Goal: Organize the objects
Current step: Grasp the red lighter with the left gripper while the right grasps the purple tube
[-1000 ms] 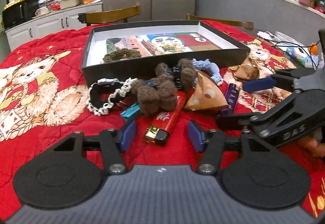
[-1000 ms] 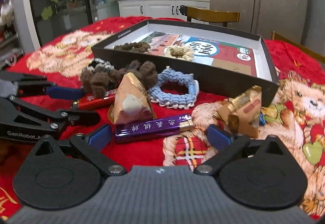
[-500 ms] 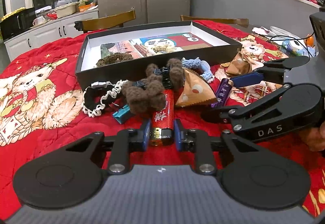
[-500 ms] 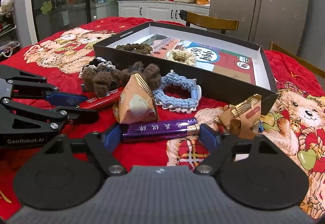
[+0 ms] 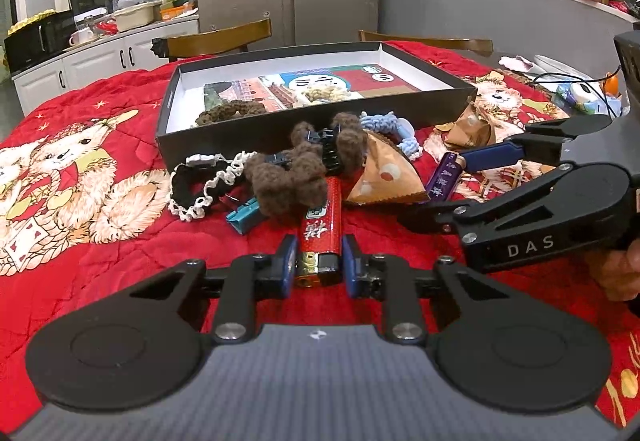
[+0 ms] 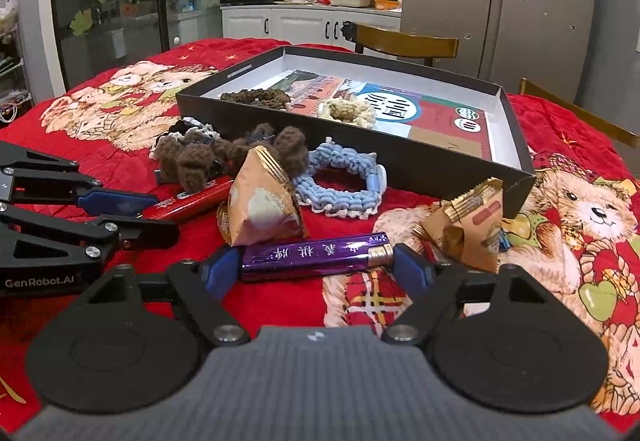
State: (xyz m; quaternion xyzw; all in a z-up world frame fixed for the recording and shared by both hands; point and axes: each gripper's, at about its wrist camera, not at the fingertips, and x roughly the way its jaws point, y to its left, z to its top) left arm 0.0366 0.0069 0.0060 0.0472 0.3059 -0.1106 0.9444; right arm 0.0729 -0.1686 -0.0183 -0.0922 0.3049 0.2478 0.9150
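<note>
My left tongs (image 5: 318, 261) are closed on the near end of the red lighter (image 5: 320, 231), which lies on the table (image 5: 100, 273) with its far end tucked under the brown crocheted clip (image 5: 292, 177). My right tongs (image 6: 316, 265) pinch the purple lighter (image 6: 316, 255) lengthwise, one pad at each end; it too lies flat on the red cloth.

Little looks done, I judge. Straight ahead of both tongs, the black box (image 5: 256, 131) holds only a brown scrunchie (image 5: 230, 111) and a cream scrunchie (image 5: 322, 93). Everything else sits outside, between me and the box: the black-and-white scrunchie (image 5: 204, 183) ahead-left of my left tongs, the blue scrunchie (image 6: 340, 185), a triangular snack pack (image 6: 262, 207) just beyond my right tongs, another snack pack (image 6: 470, 227) ahead-right, and a small teal thing (image 5: 244, 217) by the brown clip. Both lighters are gripped but not lifted.
</note>
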